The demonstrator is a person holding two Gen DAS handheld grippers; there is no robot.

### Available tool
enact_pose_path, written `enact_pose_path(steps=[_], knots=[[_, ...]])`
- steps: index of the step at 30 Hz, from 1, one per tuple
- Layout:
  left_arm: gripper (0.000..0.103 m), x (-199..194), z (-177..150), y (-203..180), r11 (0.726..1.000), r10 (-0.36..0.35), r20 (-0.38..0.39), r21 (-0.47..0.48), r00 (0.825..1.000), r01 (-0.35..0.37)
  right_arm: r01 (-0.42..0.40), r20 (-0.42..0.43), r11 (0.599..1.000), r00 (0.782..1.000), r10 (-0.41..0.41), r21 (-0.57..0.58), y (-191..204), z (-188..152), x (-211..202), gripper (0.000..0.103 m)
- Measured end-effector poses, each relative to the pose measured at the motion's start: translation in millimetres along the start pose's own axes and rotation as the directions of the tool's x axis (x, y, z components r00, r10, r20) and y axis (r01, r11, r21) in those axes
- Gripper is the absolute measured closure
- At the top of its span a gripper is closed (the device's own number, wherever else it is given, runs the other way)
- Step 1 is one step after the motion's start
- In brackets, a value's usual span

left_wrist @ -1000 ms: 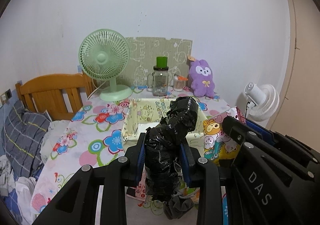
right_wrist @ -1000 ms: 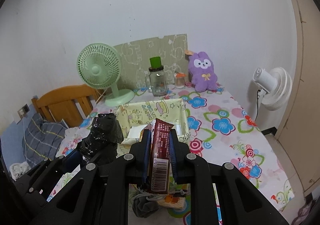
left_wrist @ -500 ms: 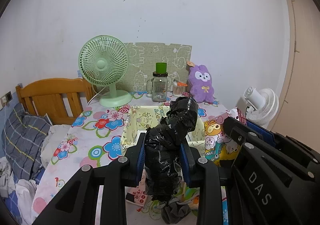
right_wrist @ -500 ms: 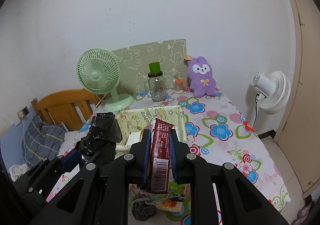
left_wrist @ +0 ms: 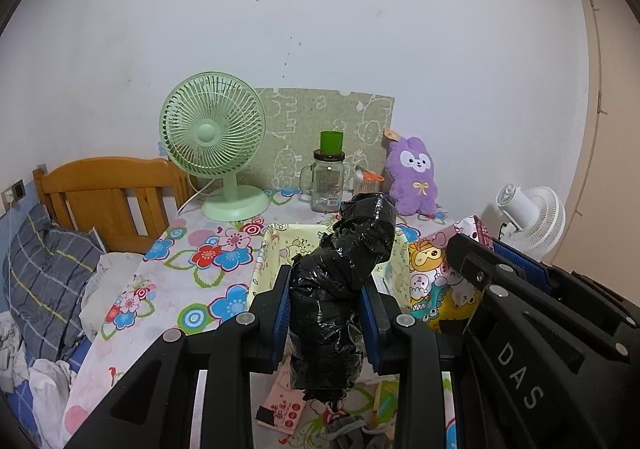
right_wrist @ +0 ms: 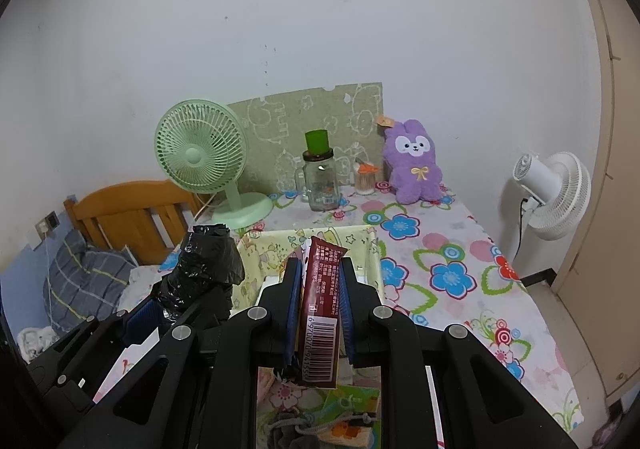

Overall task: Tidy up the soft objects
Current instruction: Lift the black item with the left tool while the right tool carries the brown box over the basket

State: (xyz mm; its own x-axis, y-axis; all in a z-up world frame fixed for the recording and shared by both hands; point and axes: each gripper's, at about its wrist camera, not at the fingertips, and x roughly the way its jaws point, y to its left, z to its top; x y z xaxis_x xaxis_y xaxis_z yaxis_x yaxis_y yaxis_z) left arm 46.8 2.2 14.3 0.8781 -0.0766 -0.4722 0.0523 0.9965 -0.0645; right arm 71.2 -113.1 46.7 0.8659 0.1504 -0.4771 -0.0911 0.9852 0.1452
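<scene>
Black plastic bundle: crumpled, standing upright, clamped between the blue pads of the left gripper, held above the near edge of the yellow fabric box.

Dark red snack packet: barcode facing the camera, upright, pinched between the closed-in fingers of the right gripper, also above the near edge of the box. Its other face, with cartoon animals, shows in the left view.

Yellow fabric box: open-topped, printed with cartoons, on the flowered tablecloth.

Near side of the box, under the grippers: a grey drawstring pouch and flat printed packets, partly hidden.

Beyond the box, along the wall: green desk fan, glass jar mug with a green cup on top, purple plush rabbit.

Right of the box, off the table: white floor fan.

Left of the box: wooden bed headboard, checked pillow.
</scene>
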Motion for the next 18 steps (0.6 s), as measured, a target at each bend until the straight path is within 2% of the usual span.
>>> enact_pose_path(steps=[18], knots=[[0.072, 62, 26, 15, 1.000, 0.011, -0.044, -0.017, 0.999, -0.012, 0.023, -0.031, 1.000, 0.999, -0.023, -0.003, 5, 25, 66, 0.082]])
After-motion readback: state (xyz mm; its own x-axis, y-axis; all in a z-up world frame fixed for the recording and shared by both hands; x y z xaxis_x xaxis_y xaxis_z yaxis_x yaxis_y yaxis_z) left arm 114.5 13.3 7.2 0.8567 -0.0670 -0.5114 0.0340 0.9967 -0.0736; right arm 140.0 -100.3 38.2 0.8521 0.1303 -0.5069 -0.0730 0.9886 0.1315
